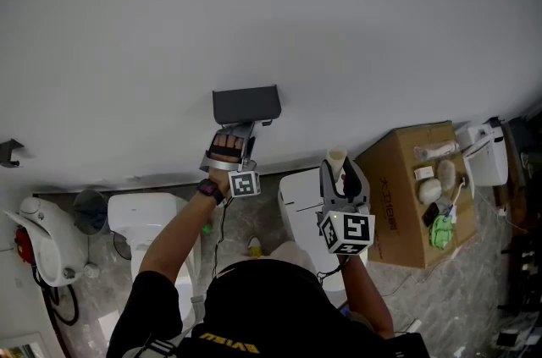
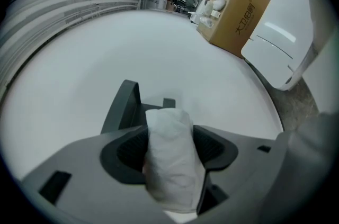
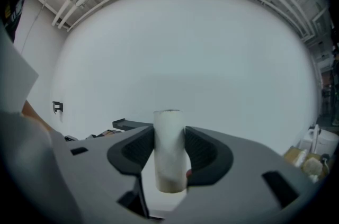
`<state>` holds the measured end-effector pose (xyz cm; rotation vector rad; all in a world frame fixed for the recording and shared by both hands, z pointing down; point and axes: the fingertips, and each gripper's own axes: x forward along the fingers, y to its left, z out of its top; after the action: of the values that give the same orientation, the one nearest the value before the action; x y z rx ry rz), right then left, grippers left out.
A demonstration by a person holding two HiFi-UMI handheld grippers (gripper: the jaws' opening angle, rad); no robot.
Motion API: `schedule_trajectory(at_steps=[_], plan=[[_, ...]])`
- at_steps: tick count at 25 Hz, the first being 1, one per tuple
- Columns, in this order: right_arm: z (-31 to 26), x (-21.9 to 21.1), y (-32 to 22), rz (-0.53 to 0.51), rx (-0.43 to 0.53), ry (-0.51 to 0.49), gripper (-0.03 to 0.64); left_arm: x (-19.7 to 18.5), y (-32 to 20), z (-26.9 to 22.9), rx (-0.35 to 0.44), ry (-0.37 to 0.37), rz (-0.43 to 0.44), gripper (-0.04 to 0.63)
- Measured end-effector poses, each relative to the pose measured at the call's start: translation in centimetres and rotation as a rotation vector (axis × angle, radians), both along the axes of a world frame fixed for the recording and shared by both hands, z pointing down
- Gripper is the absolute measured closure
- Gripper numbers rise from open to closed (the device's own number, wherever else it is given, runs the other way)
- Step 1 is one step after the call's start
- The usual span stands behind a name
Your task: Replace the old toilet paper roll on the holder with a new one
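A dark grey paper holder [image 1: 246, 105] is fixed to the white wall. My left gripper [image 1: 239, 130] reaches up just under it, shut on a soft white toilet paper roll [image 2: 168, 164] that is squeezed between its jaws. In the left gripper view the holder [image 2: 126, 107] stands close behind the roll. To the right and lower, my right gripper [image 1: 338, 172] is shut on a pale cardboard tube [image 1: 337, 159] that stands upright. In the right gripper view this tube [image 3: 169, 135] fills the gap between the jaws, and the holder [image 3: 130, 124] shows far off at the left.
A cardboard box [image 1: 398, 204] with small toiletries on top stands at the right, against the wall. White toilets [image 1: 298, 194] [image 1: 142, 217] stand on the floor below the holder. A small wall hook [image 1: 8, 151] and a white appliance [image 1: 42, 234] are at the far left.
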<state>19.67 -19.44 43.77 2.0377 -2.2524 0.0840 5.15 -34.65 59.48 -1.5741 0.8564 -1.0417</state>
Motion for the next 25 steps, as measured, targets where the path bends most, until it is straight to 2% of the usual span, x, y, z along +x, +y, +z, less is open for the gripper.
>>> schedule_trajectory(at_steps=[2,4,5,18,22,25], plan=[[0.0,0.0,0.1,0.0,-0.001,-0.002,0.434,-0.2,0.0,0.1,-0.019,0.013,-0.007,0.306],[0.0,-0.1,0.2,-0.003,-0.002,-0.001,0.434,-0.6,0.1,0.2,-0.032,0.018,-0.016,0.247],[0.0,-0.2,0.2,-0.005,-0.002,0.0,0.434,-0.8,0.1,0.1,-0.03,0.015,-0.017,0.239],[0.4,-1.4,0.7,-0.036,-0.004,-0.009,0.434,-2.7,3.1,-1.8,0.02,0.029,-0.029,0.227],[0.4,-2.0,1.0,-0.049,-0.004,-0.003,0.434,-3.9,5.2,-3.0,0.016,0.103,-0.061,0.229],[0.2,-2.0,0.9,-0.056,0.005,0.005,0.434,-5.1,6.6,-4.8,-0.029,0.257,-0.114,0.229]])
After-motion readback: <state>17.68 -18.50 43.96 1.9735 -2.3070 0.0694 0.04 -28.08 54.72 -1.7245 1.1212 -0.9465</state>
